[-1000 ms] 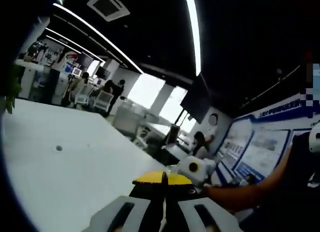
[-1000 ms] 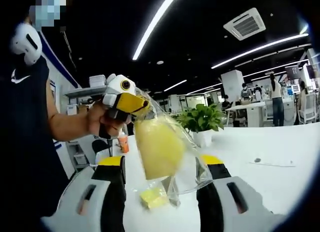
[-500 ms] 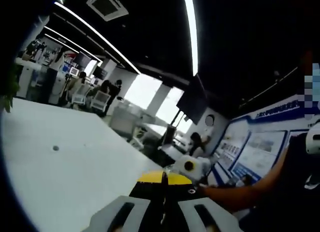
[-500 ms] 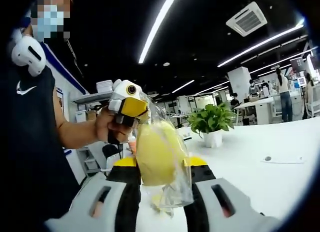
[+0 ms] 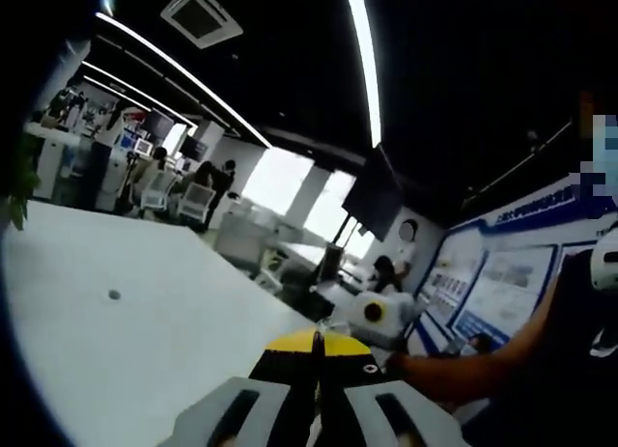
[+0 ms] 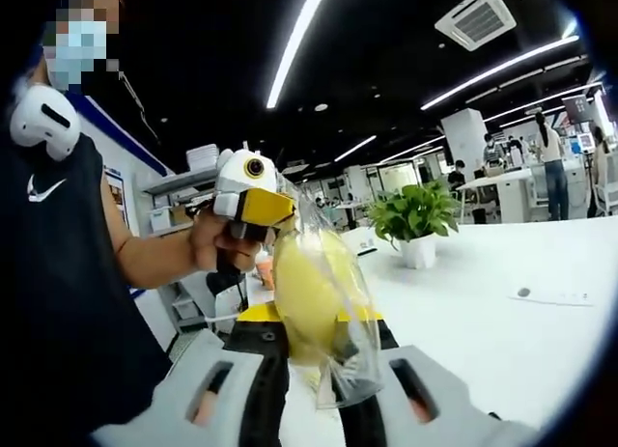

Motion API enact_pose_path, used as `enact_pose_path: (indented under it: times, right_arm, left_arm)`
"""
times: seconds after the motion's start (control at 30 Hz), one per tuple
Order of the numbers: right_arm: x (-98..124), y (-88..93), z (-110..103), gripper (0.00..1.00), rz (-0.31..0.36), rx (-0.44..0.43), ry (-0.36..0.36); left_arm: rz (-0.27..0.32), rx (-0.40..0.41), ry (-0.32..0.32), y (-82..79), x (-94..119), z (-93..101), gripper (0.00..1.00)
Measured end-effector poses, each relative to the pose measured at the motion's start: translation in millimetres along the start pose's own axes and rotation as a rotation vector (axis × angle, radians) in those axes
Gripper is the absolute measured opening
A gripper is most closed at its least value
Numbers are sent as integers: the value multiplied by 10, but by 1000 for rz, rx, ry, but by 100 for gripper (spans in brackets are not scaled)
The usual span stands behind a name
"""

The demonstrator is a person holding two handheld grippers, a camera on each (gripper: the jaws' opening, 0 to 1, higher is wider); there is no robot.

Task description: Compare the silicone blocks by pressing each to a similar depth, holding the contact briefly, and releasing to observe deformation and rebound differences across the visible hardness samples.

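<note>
Silicone block bagged, edges blurred | right tool clamps it | left tool together

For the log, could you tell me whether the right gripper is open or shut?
Shut: the right gripper clamps the yellow block in its clear bag.

The silicone block is pale yellow inside a clear glossy bag. Both the right gripper and the left gripper have yellow tips, black jaws and light grey bodies. The table is plain white; the far plant is green in a white pot.
</note>
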State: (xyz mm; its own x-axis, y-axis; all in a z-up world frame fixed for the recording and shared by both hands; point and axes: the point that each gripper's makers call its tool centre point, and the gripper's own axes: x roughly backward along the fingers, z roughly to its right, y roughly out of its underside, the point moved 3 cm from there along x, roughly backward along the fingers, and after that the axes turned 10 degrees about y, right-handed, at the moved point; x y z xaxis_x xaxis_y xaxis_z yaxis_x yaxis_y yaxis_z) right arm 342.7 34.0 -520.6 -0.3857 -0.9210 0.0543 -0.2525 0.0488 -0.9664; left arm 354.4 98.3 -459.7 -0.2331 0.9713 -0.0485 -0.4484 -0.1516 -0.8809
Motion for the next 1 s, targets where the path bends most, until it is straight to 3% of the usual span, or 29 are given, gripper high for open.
enact_pose_path:
  times: [0.2, 0.47, 0.73, 0.9, 1.0]
  right_arm:
    - [-3, -18, -62, 8, -61, -47, 3]
    - [10, -26, -98, 3, -106, -23, 7]
    - [16, 6, -159, 0, -136, -51, -21]
    - [24, 41, -155, 0, -173, -9, -13]
    - [37, 62, -171, 0, -183, -13, -14]
  left_arm:
    - [0, -8, -1, -6, 39, 0, 0]
    - [-3, -40, -3, 4, 64, 37, 0]
    - [-17, 1, 0, 36, 89, 50, 0]
    - [-67, -106, -8, 86, 98, 50, 0]
    - [-79, -94, 5, 104, 104, 52, 0]
